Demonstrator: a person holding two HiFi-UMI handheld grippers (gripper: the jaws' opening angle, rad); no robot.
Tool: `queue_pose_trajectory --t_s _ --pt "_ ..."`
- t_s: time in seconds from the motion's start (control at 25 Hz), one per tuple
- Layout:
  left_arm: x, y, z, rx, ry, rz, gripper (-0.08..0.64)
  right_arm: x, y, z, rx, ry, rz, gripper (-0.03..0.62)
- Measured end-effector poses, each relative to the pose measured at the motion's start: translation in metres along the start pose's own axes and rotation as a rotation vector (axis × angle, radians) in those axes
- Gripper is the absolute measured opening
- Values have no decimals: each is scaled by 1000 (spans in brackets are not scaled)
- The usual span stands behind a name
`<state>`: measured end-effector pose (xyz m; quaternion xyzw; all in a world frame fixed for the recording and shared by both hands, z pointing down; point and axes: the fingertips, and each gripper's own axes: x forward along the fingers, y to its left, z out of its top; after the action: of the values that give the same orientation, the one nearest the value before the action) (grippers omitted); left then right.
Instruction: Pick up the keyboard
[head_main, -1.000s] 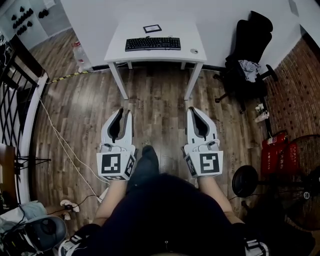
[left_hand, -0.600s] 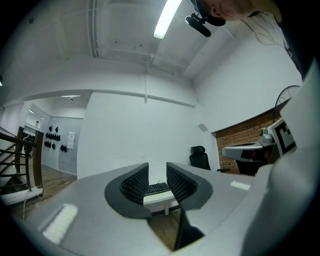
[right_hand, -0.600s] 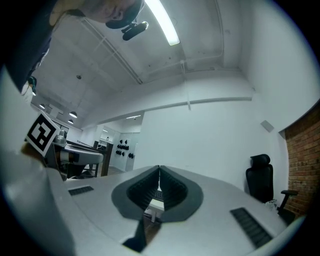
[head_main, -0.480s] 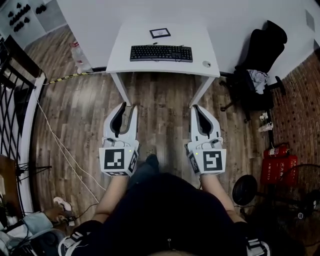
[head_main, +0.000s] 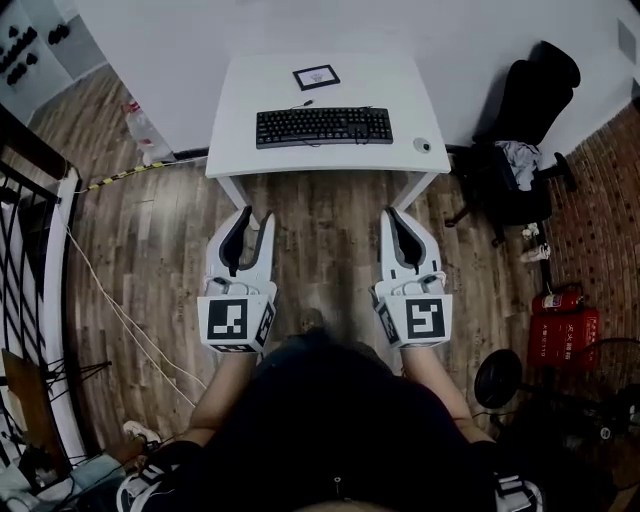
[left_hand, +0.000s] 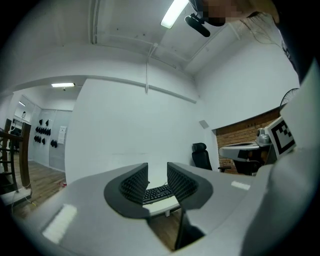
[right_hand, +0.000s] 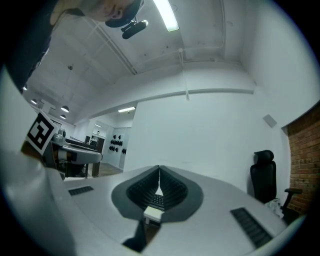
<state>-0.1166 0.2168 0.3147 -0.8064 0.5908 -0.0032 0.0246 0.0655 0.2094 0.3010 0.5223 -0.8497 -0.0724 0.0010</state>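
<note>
Approach step: left gripper just opened partway, empty; right gripper closed, empty. Next: reach keyboard on desk, open right jaws.

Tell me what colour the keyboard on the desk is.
Black keyboard, lying on a white desk; the head view shows it best.

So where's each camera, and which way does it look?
Head view: on the person's head, looking steeply down at desk, keyboard, floor; shows arms, left claw, right claw.
Left gripper view: on the left claw, looking level past its empty jaws, which have just been opening, at the keyboard; right claw at right edge.
Right gripper view: on the right claw, looking level past shut jaws at the desk; left claw at left edge.
Shared: all three show the desk.
</note>
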Motion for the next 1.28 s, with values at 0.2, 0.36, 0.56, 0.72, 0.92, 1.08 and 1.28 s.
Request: queue_pose_trajectory --t_s 0.2,0.36,0.56,0.72,0.92,1.08,1.28 --pt "28 14 -6 -8 -1 -19 126 25 -9 -10 -12 19 -14 12" --pt "38 26 -12 -24 8 -15 126 40 -8 -12 -12 28 -11 12" --pt "54 34 -15 -30 11 -12 126 59 -15 -14 -14 21 -9 12" --pt "70 42 -16 -37 7 -9 126 77 -20 -13 -17 7 -1 12" --pt "94 54 -17 -36 -2 1 126 105 -29 -16 -21 -2 7 12" --pt "119 68 -24 -40 6 6 126 135 -37 -23 -14 -10 14 12" --pt "156 81 -25 -39 18 27 127 177 -59 -29 -2 -10 31 12"
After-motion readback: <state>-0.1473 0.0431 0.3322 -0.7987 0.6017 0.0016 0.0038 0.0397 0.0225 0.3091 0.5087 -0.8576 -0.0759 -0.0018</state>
